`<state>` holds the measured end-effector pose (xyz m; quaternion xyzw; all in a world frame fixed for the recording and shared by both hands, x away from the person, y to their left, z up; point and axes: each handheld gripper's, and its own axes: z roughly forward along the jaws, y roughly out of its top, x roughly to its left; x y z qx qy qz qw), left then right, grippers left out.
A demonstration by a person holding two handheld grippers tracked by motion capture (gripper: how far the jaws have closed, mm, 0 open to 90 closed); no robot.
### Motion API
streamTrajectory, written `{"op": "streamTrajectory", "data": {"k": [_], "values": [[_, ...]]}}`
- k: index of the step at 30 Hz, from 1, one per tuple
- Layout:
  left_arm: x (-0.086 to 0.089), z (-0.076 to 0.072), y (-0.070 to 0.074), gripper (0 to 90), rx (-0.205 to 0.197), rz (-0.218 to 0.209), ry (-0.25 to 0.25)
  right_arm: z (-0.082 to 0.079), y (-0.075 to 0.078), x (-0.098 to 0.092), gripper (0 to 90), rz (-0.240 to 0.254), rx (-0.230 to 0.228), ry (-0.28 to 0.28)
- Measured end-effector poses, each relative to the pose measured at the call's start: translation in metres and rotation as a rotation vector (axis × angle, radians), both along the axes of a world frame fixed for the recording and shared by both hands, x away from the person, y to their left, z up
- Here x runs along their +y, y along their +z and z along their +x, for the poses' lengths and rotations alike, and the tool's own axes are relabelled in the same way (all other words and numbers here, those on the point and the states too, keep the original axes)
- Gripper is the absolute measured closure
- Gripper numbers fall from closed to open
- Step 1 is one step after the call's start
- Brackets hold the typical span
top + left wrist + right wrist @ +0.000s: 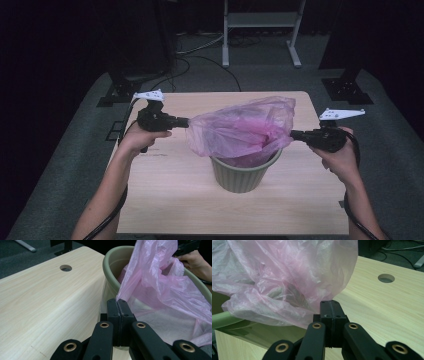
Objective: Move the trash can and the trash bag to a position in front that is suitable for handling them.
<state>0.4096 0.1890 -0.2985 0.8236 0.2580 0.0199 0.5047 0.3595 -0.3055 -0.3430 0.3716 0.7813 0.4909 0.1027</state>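
So this is basically lining a bin. The thin, crinkly, see-through pink plastic bag is stretched between both tools, right over the ribbed olive-green plastic wastebasket, which sits upright around the middle of the pale wood-grain counter.

The left tool is clamped tight on the bag's left edge; in the left gripper view you can see a pinch of film coming straight out from between the closed jaws. The right tool is clamped the same way on the opposite edge, with the film bunching up just ahead of its jaws.

My read is that gripping it at two opposite spots on the rim is what keeps the mouth pulled wide enough to go over the basket's rim; one grip would just let it collapse.

Orientation: the bag's long axis runs left-right across the counter, from tool to tool, roughly level. Its belly sags down into the basket opening, and the upper part billows up toward the far right. Bottom of the bag looks already inside; the rim isn't folded over the basket's edge yet.
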Motion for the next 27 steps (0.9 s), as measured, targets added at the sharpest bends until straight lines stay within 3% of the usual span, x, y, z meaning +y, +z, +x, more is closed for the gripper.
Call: {"op": "streamTrajectory", "data": {"k": [3, 9, 17, 22, 27], "values": [[0.002, -0.001, 0.006, 88.1, -0.012, 0.002, 0.003, -0.003, 0.005, -0.001, 90.0, -0.004, -0.005, 0.003], [0.005, -0.005, 0.019, 76.5, -0.024, 0.006, 0.005, -0.014, 0.026, -0.005, 75.9, -0.008, -0.026, 0.018], [0.005, -0.012, 0.042, 57.4, -0.069, 0.019, 0.008, -0.028, 0.06, -0.004, 63.3, -0.034, -0.102, 0.028], [-0.001, -0.017, 0.053, 54.4, -0.097, 0.022, -0.025, -0.036, 0.082, -0.002, 58.7, -0.05, -0.147, 0.032], [-0.012, -0.022, 0.054, 52.5, -0.11, 0.028, -0.068, -0.042, 0.099, 0.005, 57.0, -0.063, -0.181, 0.055]]}}
